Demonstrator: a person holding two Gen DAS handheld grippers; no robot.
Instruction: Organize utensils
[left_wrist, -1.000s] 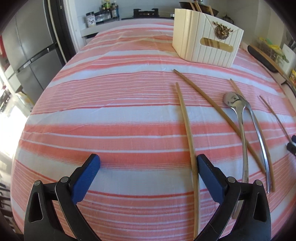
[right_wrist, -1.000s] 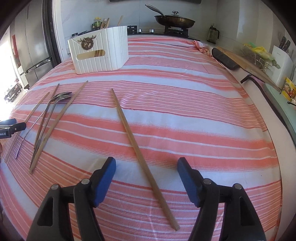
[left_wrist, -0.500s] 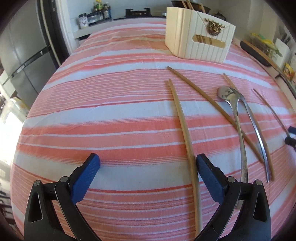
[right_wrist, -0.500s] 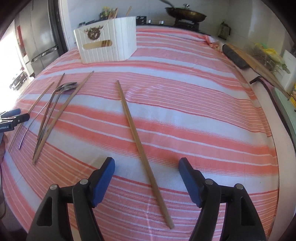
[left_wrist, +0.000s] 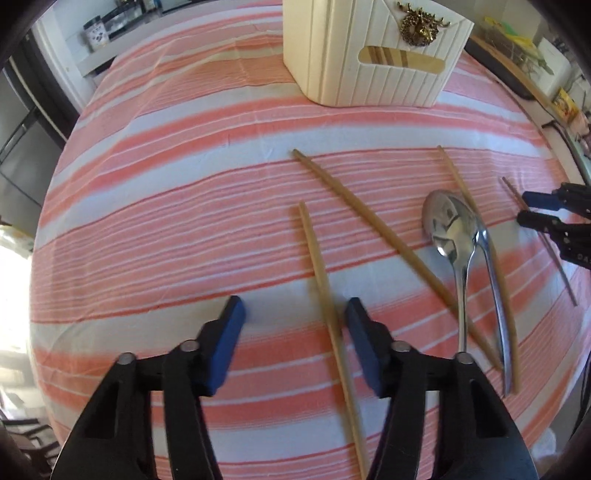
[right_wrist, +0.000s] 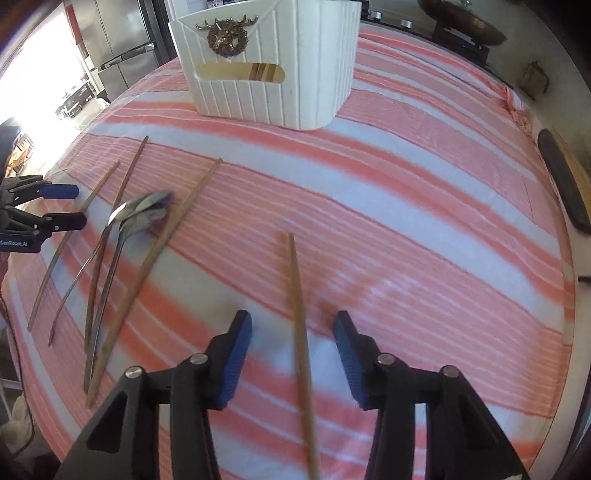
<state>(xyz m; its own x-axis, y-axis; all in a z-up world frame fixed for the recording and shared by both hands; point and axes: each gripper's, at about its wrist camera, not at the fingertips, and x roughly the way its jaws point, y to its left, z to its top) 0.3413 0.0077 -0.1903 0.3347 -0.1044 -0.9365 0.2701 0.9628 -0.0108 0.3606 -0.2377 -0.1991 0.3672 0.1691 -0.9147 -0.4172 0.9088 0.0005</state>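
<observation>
Both grippers have advanced toward the white utensil caddy (left_wrist: 373, 55), jaws just narrowing: left gripper (left_wrist: 293, 325) and right gripper (right_wrist: 291, 334) each straddle a chopstick (left_wrist: 325, 295) (right_wrist: 299, 332) without pinching it. Some sticks show through the caddy's slot; five chopsticks and two spoons (left_wrist: 448, 229) remain on the striped cloth (left_wrist: 166, 184).

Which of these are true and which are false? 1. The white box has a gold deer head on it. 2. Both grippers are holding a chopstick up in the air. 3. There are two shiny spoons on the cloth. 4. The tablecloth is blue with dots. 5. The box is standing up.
1. True. The white box carries a gold deer head above its slot handle.
2. False. The left gripper and the right gripper each have a chopstick between their jaws, which have just been closing, but no pad presses on either stick and both lie on the cloth.
3. True. Two spoons lie together among the chopsticks.
4. False. The tablecloth has pink and white stripes.
5. True. It stands upright.
</observation>
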